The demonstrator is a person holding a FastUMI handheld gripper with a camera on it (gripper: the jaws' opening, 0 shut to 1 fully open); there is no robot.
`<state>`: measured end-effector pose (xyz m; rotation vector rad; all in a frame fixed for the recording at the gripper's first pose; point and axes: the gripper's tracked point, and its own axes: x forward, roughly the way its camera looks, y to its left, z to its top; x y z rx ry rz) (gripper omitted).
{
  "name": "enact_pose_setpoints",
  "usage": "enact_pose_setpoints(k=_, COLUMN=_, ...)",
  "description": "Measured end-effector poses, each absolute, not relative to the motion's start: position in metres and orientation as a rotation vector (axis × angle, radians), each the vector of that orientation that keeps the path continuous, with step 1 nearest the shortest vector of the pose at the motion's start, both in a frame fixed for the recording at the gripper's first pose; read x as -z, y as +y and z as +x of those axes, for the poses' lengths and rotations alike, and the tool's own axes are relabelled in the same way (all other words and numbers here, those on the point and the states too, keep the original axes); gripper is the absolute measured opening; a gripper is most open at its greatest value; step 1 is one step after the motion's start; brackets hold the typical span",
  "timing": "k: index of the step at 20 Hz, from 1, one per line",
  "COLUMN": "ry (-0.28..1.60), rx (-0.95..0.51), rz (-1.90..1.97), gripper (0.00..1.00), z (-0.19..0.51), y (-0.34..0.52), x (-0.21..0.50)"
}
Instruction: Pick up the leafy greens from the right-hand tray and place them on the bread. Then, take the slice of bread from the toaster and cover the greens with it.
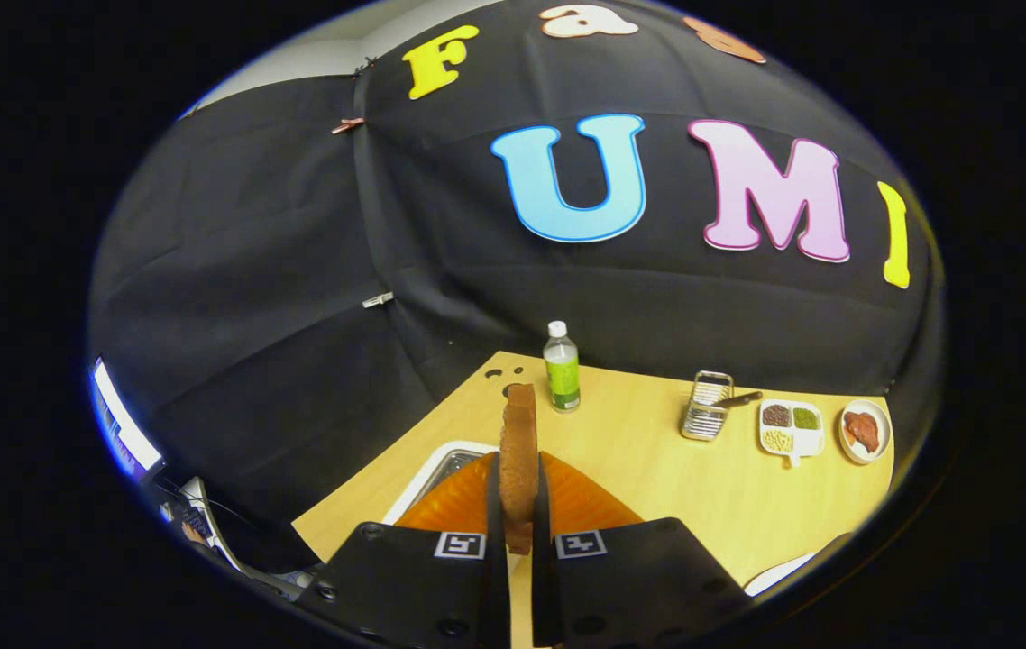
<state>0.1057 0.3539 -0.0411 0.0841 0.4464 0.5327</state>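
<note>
A brown slice of bread (519, 419) stands on edge, upright, between my fingers, and its top sticks out beyond their tips. My gripper (517, 487) is shut on it, with both fingers pressing its flat sides. The slice is held up above the wooden table (648, 487). Behind and under the fingers lies a metal tray (443, 464) with a white rim, most of it hidden by the gripper. No leafy greens or toaster can be made out from here.
Beyond the bread stands a clear bottle with a green label (561, 365). Further right are a small metal rack (707, 407), a white divided dish with small foods (791, 428) and a small plate with red meat (865, 431). A white plate rim (779, 572) shows near right. A monitor (121, 419) glows at the left.
</note>
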Motion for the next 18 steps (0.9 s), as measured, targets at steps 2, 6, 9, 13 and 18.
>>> enact_pose_setpoints(k=2, ry=0.466, rx=-0.488, rz=0.092, gripper=0.14, z=0.104, y=0.330, x=0.055)
enact_pose_setpoints(k=6, ry=0.553, rx=-0.466, rz=0.172, gripper=0.13, z=0.089, y=0.292, x=0.092)
enact_pose_setpoints(k=9, ry=0.626, rx=-0.439, rz=0.226, gripper=0.14, z=0.078, y=0.262, x=0.128)
enact_pose_setpoints(k=13, ry=0.711, rx=-0.383, rz=0.320, gripper=0.13, z=0.071, y=0.242, x=0.172)
enact_pose_setpoints(k=18, ry=0.777, rx=-0.366, rz=0.411, gripper=0.14, z=0.062, y=0.236, x=0.210)
